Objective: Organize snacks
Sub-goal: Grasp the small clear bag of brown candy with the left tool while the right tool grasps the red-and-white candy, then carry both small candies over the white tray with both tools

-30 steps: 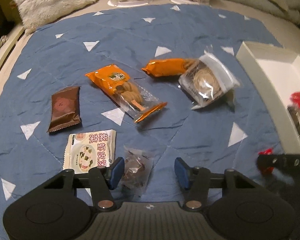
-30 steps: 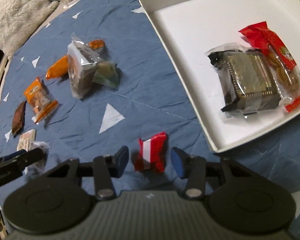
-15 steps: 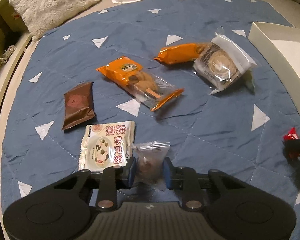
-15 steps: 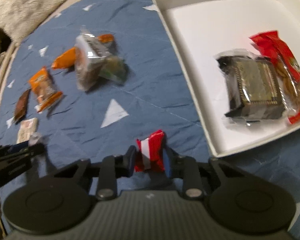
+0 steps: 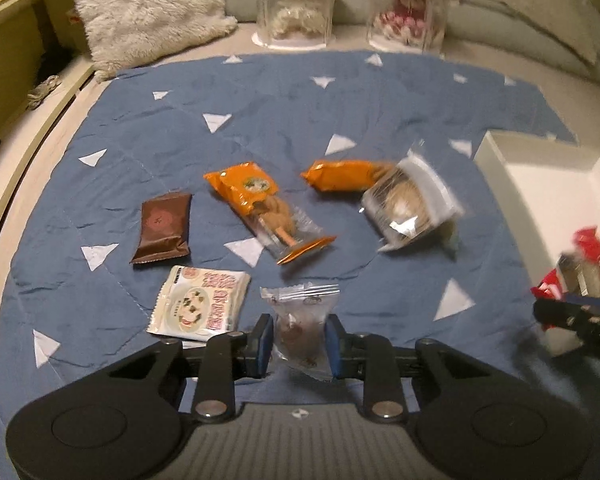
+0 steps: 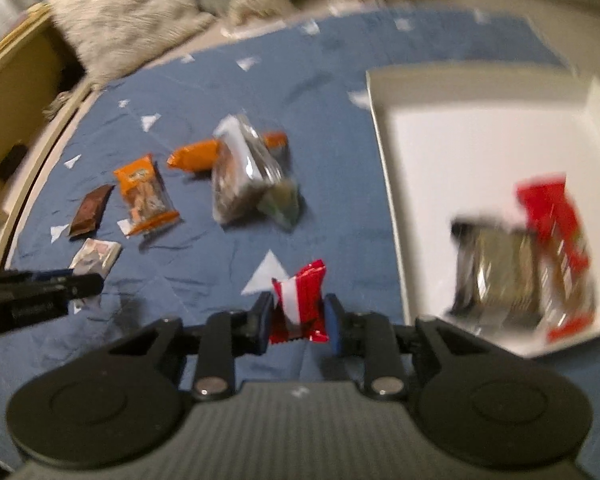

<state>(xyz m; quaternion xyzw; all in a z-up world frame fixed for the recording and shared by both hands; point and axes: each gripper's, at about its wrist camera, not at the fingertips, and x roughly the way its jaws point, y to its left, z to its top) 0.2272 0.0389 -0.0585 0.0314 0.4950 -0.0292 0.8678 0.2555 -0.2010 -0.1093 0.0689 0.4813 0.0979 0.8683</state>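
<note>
On the left, our left gripper pinches a clear packet above the blue mat. To the right, our right gripper grips a red candy; only its view shows inside the white box.

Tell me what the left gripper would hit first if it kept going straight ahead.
The left gripper, shut on a clear candy packet, points up the blue mat. Straight ahead, the first thing looks like the orange cookie pack, though the gripper seems raised and may pass over it.
</note>
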